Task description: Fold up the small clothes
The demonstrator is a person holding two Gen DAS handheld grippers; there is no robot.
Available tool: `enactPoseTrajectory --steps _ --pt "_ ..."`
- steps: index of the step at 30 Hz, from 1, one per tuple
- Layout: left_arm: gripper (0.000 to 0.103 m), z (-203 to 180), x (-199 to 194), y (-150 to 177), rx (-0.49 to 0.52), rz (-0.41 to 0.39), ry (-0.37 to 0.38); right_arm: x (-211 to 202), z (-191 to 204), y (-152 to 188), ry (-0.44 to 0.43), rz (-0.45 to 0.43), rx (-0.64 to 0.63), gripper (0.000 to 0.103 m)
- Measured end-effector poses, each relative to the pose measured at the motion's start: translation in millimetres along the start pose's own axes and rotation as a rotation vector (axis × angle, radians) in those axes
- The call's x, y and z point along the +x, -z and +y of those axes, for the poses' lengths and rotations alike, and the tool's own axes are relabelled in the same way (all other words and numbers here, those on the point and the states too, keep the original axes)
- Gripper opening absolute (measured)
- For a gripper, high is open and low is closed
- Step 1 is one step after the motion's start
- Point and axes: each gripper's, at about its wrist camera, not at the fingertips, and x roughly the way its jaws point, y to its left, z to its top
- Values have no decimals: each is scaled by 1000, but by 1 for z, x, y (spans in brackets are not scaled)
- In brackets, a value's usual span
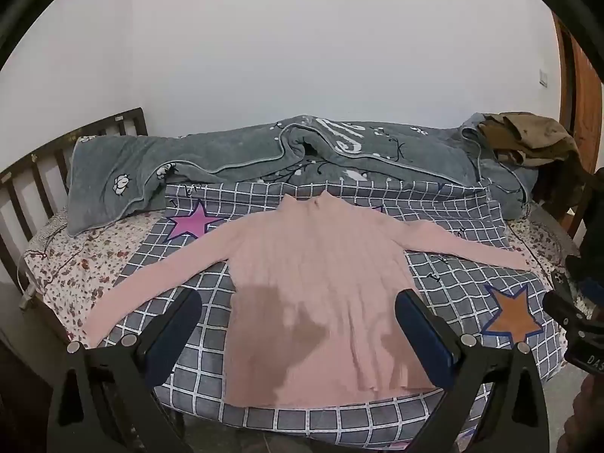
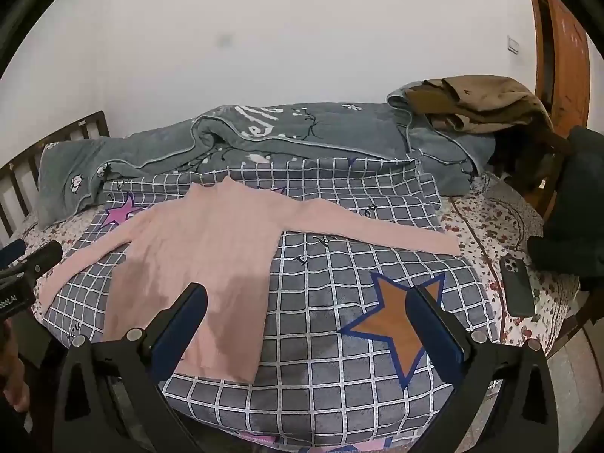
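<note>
Both tongs (image 1: 298,317) (image 2: 305,317) gape wide, empty, above flat ribbed pink sweater (image 1: 321,264) on checked quilt (image 1: 453,287).

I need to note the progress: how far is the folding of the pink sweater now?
Done: the pink sweater lies flat on the checked blanket, both sleeves spread out. In hand: nothing; the left gripper and right gripper hover open above it. Left: every fold, sleeves and body.
</note>
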Motion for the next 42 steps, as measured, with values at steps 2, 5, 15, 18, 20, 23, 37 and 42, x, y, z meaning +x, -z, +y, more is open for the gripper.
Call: enactPoseTrajectory --steps 2,5,15,18,20,23,37,42 --pt "103 0 -1 -1 3 0 2 -1 0 0 -4 -1 4 103" --pt "103 -2 0 -1 6 3 3 -2 3 -1 -8 0 8 103" --pt "103 -6 0 -1 20 6 12 -6 0 -2 -24 -2 17 103" --pt "103 -7 0 -4 26 10 14 -7 1 -1 -23 -5 17 103" --pt "103 -7 0 -4 27 11 14 -7 0 -1 -25 -8 18 103" --pt "103 -8 1 -4 23 11 13 -7 0 -1 -28 -7 21 103" --pt "103 -11 0 -3 23 13 15 -8 4 -1 -35 -9 18 103" --pt "103 -11 -1 -4 22 11 19 -8 6 -2 -37 -9 21 103"
